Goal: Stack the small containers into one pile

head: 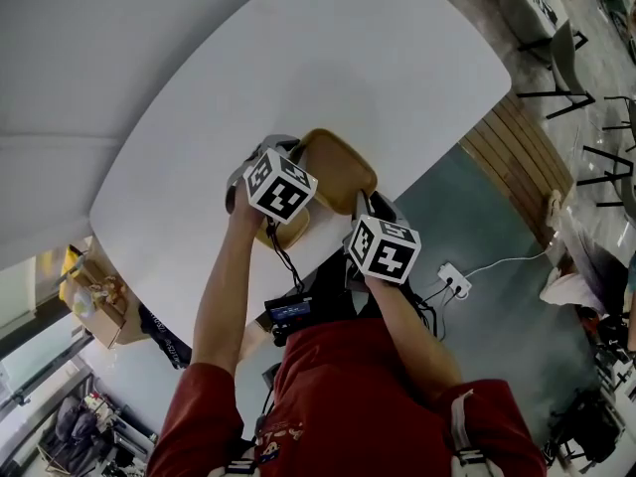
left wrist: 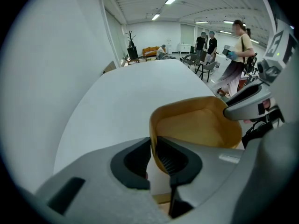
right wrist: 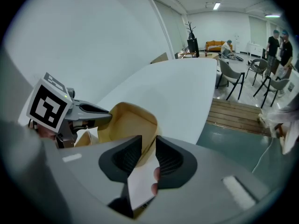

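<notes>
The tan container (head: 338, 167) is sitting on the white surface (head: 298, 68), close to the rounded edge nearest the person, and both tools are meeting on it. In the head view the left tool (head: 290, 167) is reaching over the container's left rim, while the right tool (head: 366, 212) is coming at its near right corner from just off the surface edge.

In the left gripper view the left tool (left wrist: 153, 155) is clenching the container (left wrist: 201, 125). The thin tan wall is standing upright in the narrow gap between the 2 dark pads, and the open inside of the container is spreading out beyond them. The right tool (left wrist: 247, 99) is showing at the far rim.

In the right gripper view the right tool (right wrist: 148, 146) is also grasping the container (right wrist: 133, 118). A folded corner of the wall is running down between its 2 jaws and filling the gap at their tips. The left tool (right wrist: 88, 110) is lying across the opposite rim.

A second bit of tan material (head: 288, 229) is showing under the left tool. Whether it is another container I cannot tell.

The surface (right wrist: 177, 87) is stretching away bare behind the container. Chairs (right wrist: 231, 78) and standing people (left wrist: 205, 43) are showing far back in the room.
</notes>
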`<state>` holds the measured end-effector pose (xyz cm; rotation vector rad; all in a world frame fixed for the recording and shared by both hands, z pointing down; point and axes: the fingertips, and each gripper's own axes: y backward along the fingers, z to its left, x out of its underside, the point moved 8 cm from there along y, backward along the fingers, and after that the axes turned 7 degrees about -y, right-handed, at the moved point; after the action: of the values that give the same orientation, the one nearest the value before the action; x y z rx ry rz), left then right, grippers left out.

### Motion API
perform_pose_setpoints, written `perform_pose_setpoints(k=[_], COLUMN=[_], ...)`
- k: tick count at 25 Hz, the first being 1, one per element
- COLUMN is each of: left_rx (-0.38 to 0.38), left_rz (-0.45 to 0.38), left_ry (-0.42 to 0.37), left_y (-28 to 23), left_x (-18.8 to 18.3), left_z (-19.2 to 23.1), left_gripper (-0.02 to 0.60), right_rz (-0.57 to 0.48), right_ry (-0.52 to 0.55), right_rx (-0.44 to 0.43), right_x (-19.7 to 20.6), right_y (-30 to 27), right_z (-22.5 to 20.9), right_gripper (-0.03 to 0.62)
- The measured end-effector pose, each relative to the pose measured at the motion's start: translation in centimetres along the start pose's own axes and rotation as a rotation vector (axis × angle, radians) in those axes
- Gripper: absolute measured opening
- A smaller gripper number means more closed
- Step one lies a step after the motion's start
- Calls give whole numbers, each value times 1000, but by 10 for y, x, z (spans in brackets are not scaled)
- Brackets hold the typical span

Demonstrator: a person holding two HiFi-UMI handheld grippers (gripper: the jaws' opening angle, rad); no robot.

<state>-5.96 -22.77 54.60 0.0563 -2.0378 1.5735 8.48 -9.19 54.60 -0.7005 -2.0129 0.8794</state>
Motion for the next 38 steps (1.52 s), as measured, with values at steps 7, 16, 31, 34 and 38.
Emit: perform_pose_setpoints(k=[7,16,31,34,38], left_rx=[-26,-98,-234,-264,-325], left_rz=[-17,-64,-122,-130,-132], left_ry=[11,27,117,172,281], left_y=[11,34,93,106,129], left_x=[-2,-9,-15,-9,6], left_z=[-3,-9,-16,-18,-21], left_gripper=[48,41,40,40,40], right_rz=[-25,-83,-164,-163,-169], right_ry=[23,49,151,190,286], right_rx=[0,-9,-101,-129,-178], right_x=[-3,-13,-47,-54,-63], right_y=[5,19,43,45,50], right_z=[0,-2,12,20,40], right_gripper=[72,32,18,17,14])
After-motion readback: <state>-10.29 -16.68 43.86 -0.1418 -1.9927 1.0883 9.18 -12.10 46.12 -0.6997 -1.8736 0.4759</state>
